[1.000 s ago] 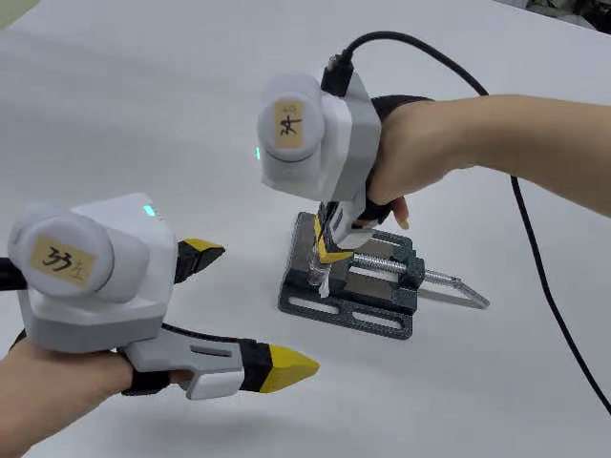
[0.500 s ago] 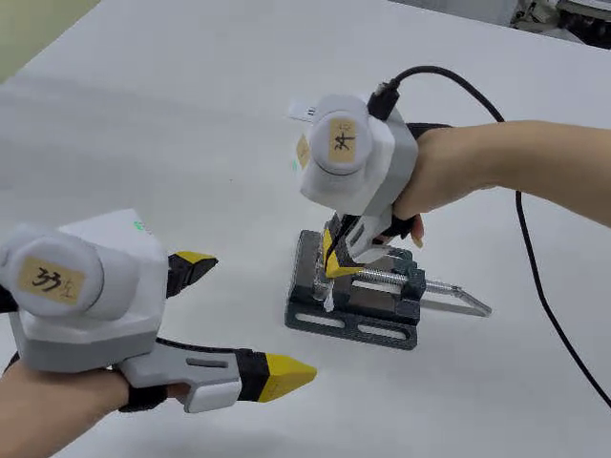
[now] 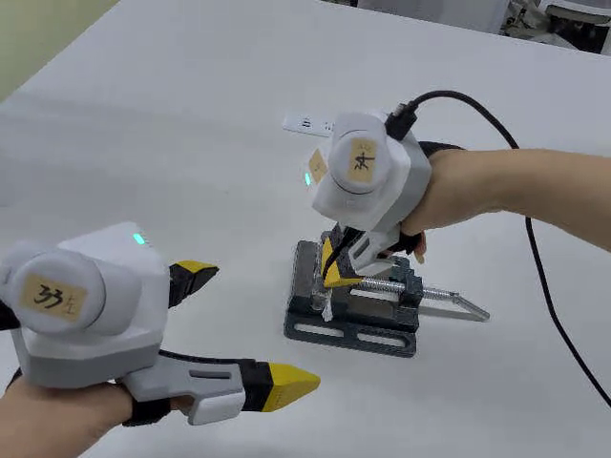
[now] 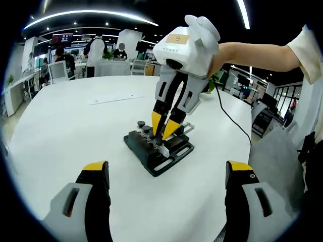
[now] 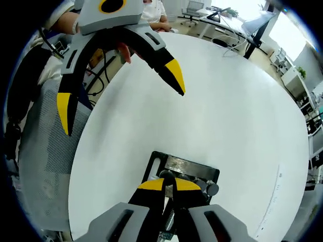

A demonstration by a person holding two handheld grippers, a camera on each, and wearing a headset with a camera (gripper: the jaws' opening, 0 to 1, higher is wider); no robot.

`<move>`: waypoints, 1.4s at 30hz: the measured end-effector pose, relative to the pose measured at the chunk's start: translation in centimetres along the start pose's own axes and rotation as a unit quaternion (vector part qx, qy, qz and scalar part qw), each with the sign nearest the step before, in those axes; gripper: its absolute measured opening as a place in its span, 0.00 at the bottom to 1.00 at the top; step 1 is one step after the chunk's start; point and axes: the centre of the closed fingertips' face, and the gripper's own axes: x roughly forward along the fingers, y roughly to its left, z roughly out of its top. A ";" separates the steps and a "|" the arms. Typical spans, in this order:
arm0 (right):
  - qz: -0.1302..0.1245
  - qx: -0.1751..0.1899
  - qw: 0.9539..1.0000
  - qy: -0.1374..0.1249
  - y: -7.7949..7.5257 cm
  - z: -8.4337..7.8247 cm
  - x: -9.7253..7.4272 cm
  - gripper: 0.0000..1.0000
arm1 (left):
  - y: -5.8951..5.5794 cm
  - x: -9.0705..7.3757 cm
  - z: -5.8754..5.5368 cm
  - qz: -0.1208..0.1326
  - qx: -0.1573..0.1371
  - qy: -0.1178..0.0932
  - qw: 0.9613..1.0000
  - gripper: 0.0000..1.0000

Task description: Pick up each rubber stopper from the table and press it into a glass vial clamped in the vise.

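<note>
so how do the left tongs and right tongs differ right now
The left tongs are spread wide; the right tongs have their tips nearly together. The left tongs hover level over bare table, apart from the vise; the right tongs point down into it. Both have yellow tips.

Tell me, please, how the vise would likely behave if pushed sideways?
The vise looks like solid metal on a broad flat base, so it is probably heavy for its size and unlikely to tip. The table looks smooth, and nothing visibly fastens the base, so a firm push might slide it.
</note>
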 end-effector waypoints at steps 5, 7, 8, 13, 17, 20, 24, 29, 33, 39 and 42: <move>-0.015 0.014 1.000 -0.022 0.3 -0.5 -0.3 0.20 | 0.1 -0.1 0.3 0.002 -0.002 -0.011 1.000 0.95; -0.022 0.022 0.999 -0.032 0.6 -0.6 -0.4 0.26 | 0.3 -0.1 0.3 0.003 -0.002 -0.013 1.000 0.95; -0.026 0.030 0.998 -0.042 0.8 -0.7 -0.5 0.28 | 0.3 -0.1 0.4 0.003 -0.002 -0.014 1.000 0.95; -0.046 0.071 0.993 -0.085 1.8 -0.9 -0.8 0.39 | 0.2 -0.2 0.7 0.004 -0.001 -0.020 1.000 0.96; -0.065 0.102 0.986 -0.110 2.5 -1.5 -1.2 0.46 | 0.5 -0.4 0.8 0.009 0.000 -0.025 1.000 0.96; -0.078 0.123 0.981 -0.127 3.1 -2.2 -1.4 0.55 | 0.8 -0.4 0.7 0.010 -0.003 -0.027 1.000 0.96; -0.099 0.166 0.970 -0.149 4.0 -3.0 -1.9 0.60 | 0.9 -0.5 0.8 0.013 0.001 -0.028 1.000 0.96; -0.123 0.201 0.958 -0.161 4.7 -4.7 -2.6 0.69 | 1.1 -0.6 0.8 0.015 0.007 -0.029 0.999 0.96; -0.144 0.215 0.947 -0.188 5.7 -5.3 -3.2 0.78 | 1.1 -0.8 0.8 0.016 0.010 -0.029 0.999 0.96; -0.174 0.258 0.927 -0.207 7.2 -6.2 -3.7 0.85 | 1.1 -1.1 0.6 0.017 0.013 -0.029 0.999 0.96; -0.188 0.285 0.914 -0.219 7.8 -6.7 -3.9 0.90 | 1.1 -1.1 0.5 0.018 0.017 -0.026 0.999 0.97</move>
